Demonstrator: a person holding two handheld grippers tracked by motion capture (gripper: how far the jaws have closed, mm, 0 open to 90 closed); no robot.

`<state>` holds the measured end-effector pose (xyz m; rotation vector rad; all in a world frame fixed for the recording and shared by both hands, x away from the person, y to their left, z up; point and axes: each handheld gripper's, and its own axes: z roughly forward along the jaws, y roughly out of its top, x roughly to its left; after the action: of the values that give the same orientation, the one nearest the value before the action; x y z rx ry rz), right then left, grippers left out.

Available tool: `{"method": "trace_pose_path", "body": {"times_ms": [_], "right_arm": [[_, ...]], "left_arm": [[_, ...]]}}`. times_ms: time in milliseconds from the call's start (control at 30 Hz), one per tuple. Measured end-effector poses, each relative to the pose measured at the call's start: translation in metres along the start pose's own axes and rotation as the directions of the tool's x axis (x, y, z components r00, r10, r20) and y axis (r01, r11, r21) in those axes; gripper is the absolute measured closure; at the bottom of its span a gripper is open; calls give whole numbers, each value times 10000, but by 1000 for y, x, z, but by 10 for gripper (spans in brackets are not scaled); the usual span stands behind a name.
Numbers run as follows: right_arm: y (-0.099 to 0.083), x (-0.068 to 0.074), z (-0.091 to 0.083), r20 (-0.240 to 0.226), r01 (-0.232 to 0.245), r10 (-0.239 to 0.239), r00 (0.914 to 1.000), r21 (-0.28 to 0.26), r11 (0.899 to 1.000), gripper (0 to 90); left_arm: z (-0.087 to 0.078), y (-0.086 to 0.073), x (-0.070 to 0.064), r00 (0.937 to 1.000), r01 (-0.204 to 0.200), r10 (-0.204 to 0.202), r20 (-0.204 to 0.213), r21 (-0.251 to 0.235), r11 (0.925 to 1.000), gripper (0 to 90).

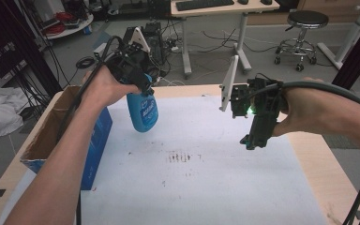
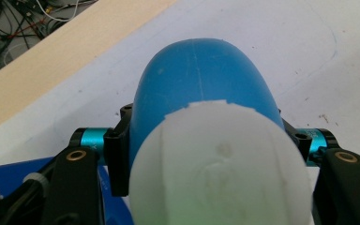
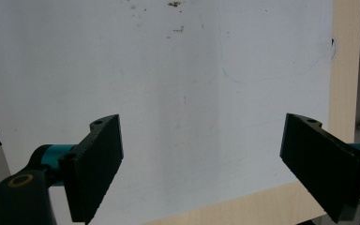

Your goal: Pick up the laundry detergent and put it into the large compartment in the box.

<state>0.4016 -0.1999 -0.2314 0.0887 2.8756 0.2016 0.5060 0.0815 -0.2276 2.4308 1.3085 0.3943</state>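
Here the left tongs are clenched on a blue bottle just under its white cap, holding it in the air above the white sheet on the table, beside the cardboard box. Its long axis hangs roughly downward. The right tongs gape wide, empty, well apart to the right.

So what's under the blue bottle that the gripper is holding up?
Under the blue bottle, held in the left gripper, lies the white sheet on the table, bare there. The patch straight below stays hidden in the left gripper view, covered by the bottle itself.
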Motion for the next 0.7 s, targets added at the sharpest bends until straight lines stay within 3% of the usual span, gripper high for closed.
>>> {"method": "trace_pose_path", "body": {"times_ms": [167,267,700], "right_arm": [[0,1,0,-5,-13,13,10000,-2,10000,126],[0,1,-1,31,-33,33,10000,-13,10000,126],[-4,2,-4,111,-110,111,9999,-78,9999,126]], "left_arm": [[-18,2,7,9995,26,-20,309,-195,9998,380],[-37,1,13,9984,-64,84,558,-354,9994,380],[-100,3,31,9983,-510,518,269,-304,9982,380]]}}
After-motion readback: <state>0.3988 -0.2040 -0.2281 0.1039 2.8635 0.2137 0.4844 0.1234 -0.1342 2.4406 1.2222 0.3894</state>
